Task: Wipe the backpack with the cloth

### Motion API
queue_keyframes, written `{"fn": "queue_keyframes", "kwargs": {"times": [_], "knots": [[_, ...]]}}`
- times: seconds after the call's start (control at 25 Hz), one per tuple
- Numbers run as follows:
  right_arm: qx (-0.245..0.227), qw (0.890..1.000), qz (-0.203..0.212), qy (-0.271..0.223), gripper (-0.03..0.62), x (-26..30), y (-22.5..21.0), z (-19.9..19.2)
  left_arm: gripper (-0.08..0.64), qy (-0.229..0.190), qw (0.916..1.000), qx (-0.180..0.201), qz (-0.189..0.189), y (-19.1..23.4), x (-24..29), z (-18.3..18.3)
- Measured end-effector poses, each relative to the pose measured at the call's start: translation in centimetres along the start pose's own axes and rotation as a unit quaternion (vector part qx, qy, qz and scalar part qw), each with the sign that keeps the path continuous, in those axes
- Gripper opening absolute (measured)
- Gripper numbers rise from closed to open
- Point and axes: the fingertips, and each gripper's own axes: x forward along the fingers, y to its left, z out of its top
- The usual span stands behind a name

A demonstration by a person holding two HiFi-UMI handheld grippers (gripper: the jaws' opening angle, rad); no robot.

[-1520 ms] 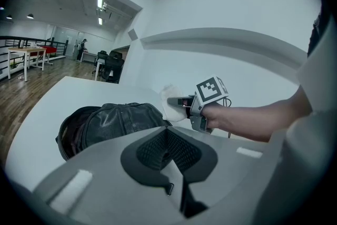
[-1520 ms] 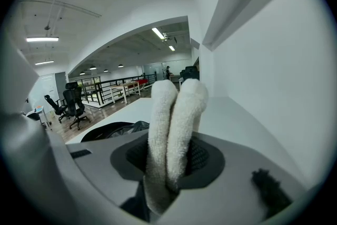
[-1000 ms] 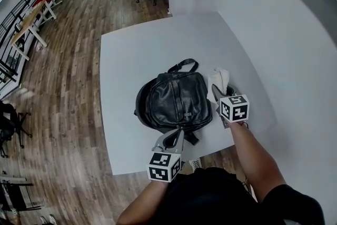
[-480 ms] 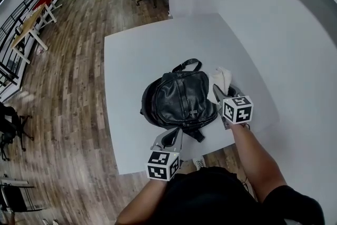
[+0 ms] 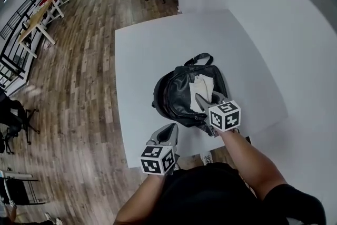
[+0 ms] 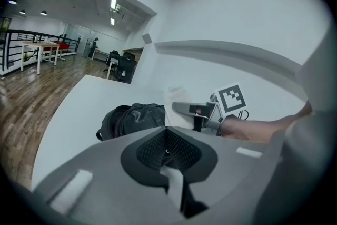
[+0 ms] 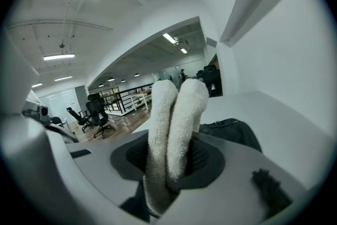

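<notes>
black backpack lies lengthwise, handle pointing away, cloth atop.

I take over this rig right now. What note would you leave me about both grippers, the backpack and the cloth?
Right gripper: shut on the cloth, which rests on top of the backpack.
Left gripper: shut, empty, near the front edge of the table, apart from the backpack.
Done: cloth gripped and laid on the backpack.
Left: wipe the backpack's surface. How much is wiped already cannot be told.
</notes>
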Motion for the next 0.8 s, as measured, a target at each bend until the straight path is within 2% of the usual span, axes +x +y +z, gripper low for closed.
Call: {"fn": "queue_keyframes", "kwargs": {"times": [0.16, 0.44, 0.8], "knots": [[-0.004, 0.998, 0.051, 0.022, 0.127, 3.1, 5.2, -1.5, 0.008, -0.005, 0.9998, -0.010, 0.015, 1.5, -1.3, 0.0], [-0.009, 0.994, 0.101, 0.048, 0.127, 7.2, 10.6, -3.1, 0.008, -0.016, 0.9985, -0.019, 0.049, 4.1, -3.5, -0.3], [-0.023, 0.990, 0.124, 0.064, 0.127, 9.8, 13.4, -3.9, 0.008, -0.026, 0.9963, -0.030, 0.076, 6.6, -5.2, -0.7]]}}
